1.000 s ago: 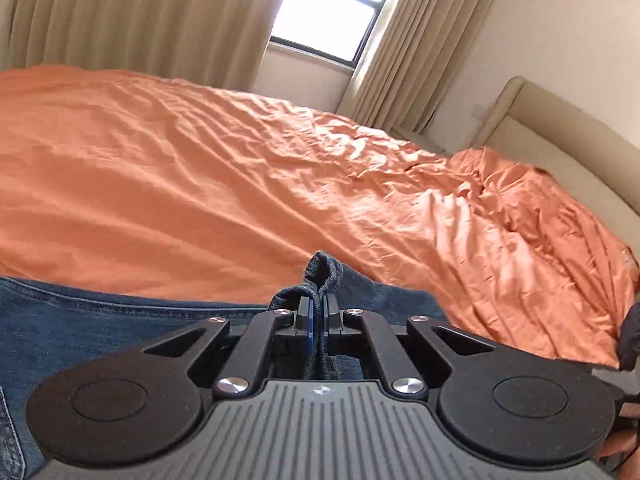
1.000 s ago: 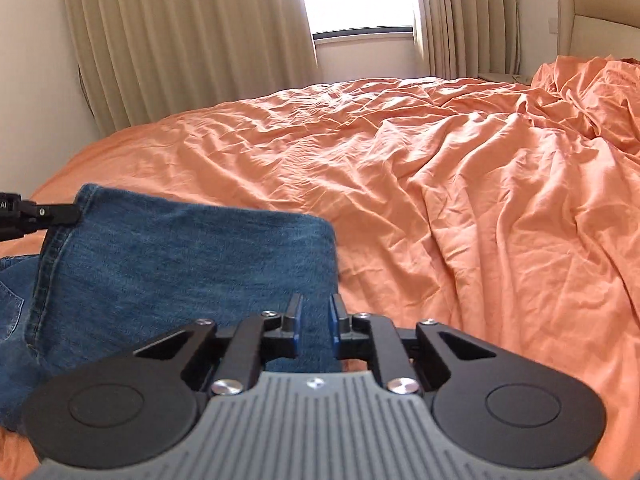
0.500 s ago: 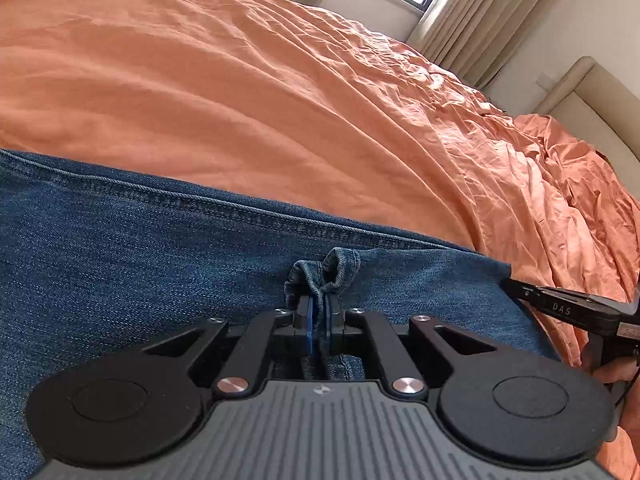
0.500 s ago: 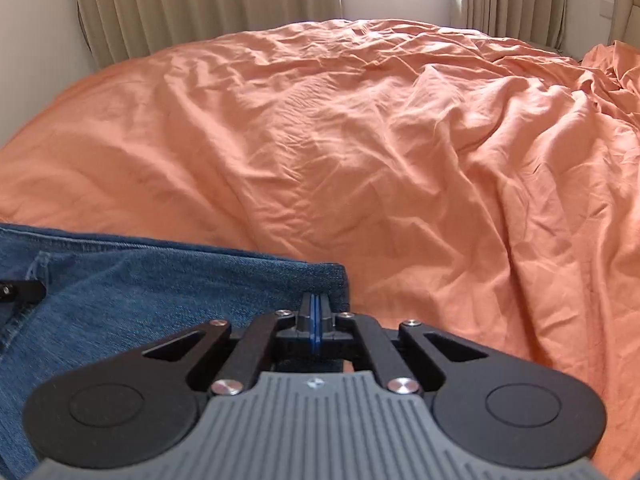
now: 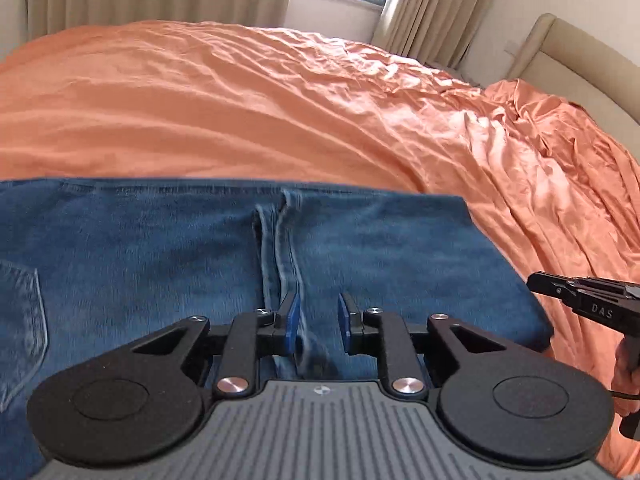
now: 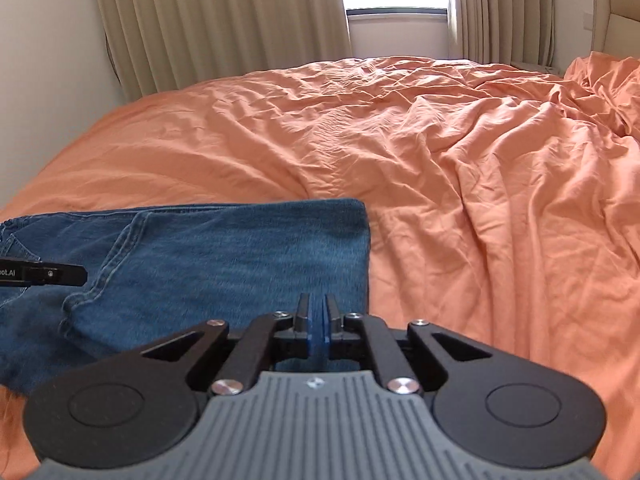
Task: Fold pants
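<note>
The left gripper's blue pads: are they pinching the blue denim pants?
Apart. In the left wrist view the left gripper is opening, and its pads stand clear of the blue denim pants seam lying between them.

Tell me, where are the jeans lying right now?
The jeans lie flat on the orange bedspread at the near edge of the bed, directly under both grippers, filling the lower left of each wrist view.

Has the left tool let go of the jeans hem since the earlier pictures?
Yes. The left tool is opening; the jeans hem now lies flat on the orange bedcover.
</note>
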{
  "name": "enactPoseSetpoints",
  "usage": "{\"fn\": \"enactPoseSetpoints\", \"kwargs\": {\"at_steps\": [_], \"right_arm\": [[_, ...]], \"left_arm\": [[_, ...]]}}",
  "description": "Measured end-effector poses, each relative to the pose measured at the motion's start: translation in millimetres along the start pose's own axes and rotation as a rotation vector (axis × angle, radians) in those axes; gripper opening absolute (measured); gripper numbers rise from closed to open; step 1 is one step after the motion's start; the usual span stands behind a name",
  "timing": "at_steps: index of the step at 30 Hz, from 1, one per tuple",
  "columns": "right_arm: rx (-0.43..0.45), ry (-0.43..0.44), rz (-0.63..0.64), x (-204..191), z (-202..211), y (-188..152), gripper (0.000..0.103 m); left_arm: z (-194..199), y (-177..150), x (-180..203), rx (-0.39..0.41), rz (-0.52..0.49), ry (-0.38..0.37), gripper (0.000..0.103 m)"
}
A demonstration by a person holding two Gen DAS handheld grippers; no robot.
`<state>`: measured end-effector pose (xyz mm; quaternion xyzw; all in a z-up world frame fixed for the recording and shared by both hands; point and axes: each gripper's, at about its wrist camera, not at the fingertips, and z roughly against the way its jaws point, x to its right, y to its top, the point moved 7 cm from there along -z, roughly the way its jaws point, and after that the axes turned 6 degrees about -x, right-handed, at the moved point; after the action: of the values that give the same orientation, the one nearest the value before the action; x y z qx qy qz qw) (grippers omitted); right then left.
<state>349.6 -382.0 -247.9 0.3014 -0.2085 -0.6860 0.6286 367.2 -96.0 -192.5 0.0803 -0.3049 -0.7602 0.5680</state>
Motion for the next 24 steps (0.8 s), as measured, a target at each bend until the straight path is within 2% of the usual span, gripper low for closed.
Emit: {"fn": "enactPoseSetpoints", "kwargs": {"at_steps": [3, 7, 14, 18, 21, 24], "right_arm": [[-0.034, -0.009, -0.025, -2.3, -2.6, -27.4, 0.002], [-0.054, -0.049, 0.016, -4.2, -18.5, -56.5, 0.000], [-0.038, -0.067, 0.044, -5.4, -25.6, -62.8, 0.000], [-0.052, -0.091, 0.072, -8.0, -26.3, -58.4, 0.000], [-0.097, -0.115, 0.110, -12.1, -25.7, -53.1, 0.000], [-0.177, -0.174, 0.178, -22.6, -22.2, -46.5, 0.000]], "left_arm": [[-12.3, -15.3, -3.8, -0.050, 0.025, 0.025, 0.023], [-22.2, -28.8, -18.1, -0.052, 0.096, -0.005, 0.027], [-28.5, -36.0, -17.5, -0.042, 0.098, 0.034, 0.030], [-16.9, -40.0, -17.2, -0.086, 0.115, 0.033, 0.036], [3.0, -49.6, -21.6, -0.085, 0.105, 0.045, 0.033], [35.8, -55.0, -38.0, -0.030, 0.172, 0.036, 0.033]]}}
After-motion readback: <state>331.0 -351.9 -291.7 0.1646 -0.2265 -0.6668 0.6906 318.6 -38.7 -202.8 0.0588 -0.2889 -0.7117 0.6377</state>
